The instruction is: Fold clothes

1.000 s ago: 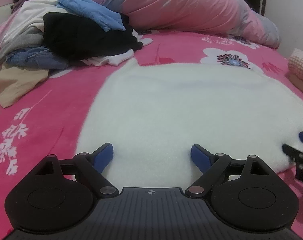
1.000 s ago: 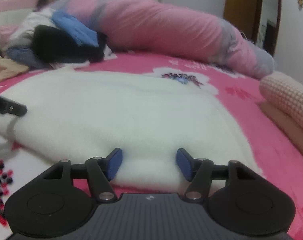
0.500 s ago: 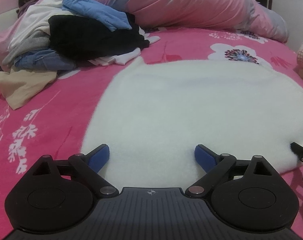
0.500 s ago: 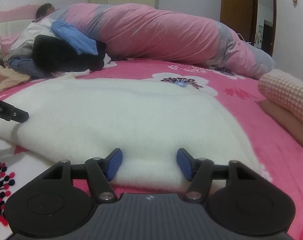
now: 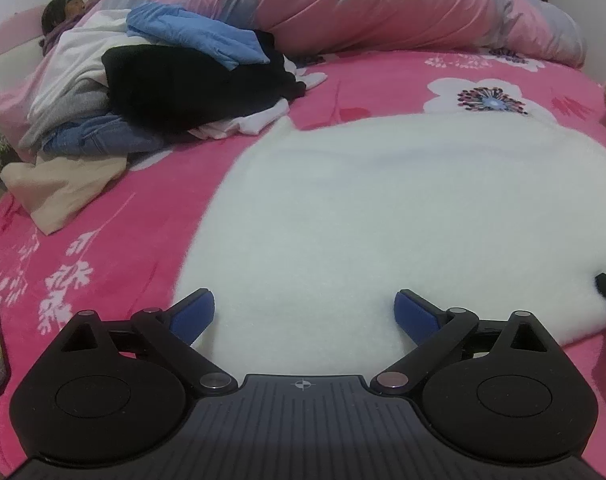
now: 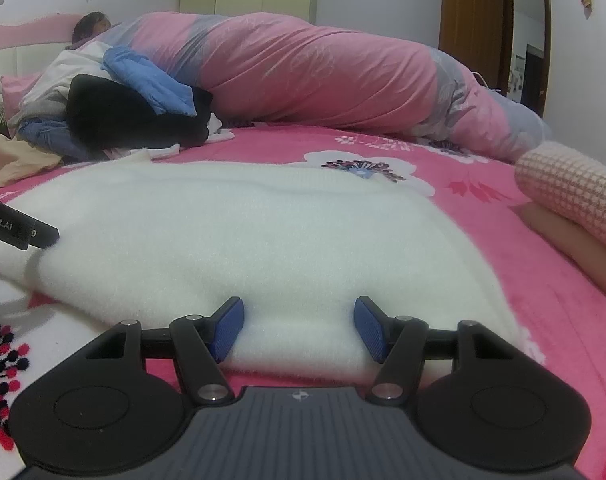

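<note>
- The fluffy white fleece garment [image 5: 383,200] lies flat on the pink flowered bedspread [image 5: 103,240].
- Left gripper [image 5: 305,312]: jaws opening, wide apart over the garment's near edge, gripping nothing.
- Right gripper [image 6: 299,322]: jaws apart astride the hem; pressing or not, I cannot tell.
- The other gripper's black finger [image 6: 19,226] reads "Robot.AI", first letter cut off.

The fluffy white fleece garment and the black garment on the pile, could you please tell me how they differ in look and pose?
The fluffy white fleece garment lies spread flat on the pink floral bedsheet near both grippers; the black garment sits bunched up in the far clothes pile. The white one lies alone with nothing on it; the black one has a blue garment draped over it and other clothes beneath. Both rest on the same bed, ungripped.
</note>
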The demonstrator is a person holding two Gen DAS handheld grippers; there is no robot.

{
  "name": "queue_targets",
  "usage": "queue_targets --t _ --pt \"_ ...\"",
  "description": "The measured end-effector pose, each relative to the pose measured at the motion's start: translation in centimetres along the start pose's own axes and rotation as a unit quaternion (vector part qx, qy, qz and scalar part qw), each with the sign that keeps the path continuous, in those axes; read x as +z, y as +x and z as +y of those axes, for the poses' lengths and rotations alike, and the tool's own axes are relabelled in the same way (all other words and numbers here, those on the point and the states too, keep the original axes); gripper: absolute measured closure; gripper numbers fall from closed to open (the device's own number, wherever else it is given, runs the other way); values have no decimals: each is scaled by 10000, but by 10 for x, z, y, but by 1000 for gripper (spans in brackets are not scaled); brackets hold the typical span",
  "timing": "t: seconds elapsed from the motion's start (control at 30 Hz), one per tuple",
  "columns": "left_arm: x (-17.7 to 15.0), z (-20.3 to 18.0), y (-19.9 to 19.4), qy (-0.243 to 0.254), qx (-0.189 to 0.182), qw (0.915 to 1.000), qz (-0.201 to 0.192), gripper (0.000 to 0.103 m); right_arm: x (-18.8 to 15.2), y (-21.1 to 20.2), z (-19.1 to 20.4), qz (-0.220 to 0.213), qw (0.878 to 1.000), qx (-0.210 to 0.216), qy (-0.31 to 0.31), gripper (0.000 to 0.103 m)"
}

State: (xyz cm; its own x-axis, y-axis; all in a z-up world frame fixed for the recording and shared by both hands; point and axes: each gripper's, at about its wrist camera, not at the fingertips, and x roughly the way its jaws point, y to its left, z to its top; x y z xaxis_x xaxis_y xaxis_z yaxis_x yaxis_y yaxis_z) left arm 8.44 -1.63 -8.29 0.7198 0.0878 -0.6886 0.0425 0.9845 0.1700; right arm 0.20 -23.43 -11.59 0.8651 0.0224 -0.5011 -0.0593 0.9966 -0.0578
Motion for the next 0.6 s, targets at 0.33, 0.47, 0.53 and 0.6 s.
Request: queue_targets --t 0.33,0.47,0.53,0.6 --pt "0 -6 -1 117 162 9998 10 4 17 -6 -6 65 9997 149 186 39" --pt "0 -7 -1 117 208 9997 25 4 45 -14 -10 -122 9991 234 342 39" --pt "0 -8 -1 126 230 9997 28 4 60 -13 -9 -348 9989 109 287 39" --pt "0 -9 -1 133 249 9996 26 4 68 -4 -13 -427 9983 24 400 39"
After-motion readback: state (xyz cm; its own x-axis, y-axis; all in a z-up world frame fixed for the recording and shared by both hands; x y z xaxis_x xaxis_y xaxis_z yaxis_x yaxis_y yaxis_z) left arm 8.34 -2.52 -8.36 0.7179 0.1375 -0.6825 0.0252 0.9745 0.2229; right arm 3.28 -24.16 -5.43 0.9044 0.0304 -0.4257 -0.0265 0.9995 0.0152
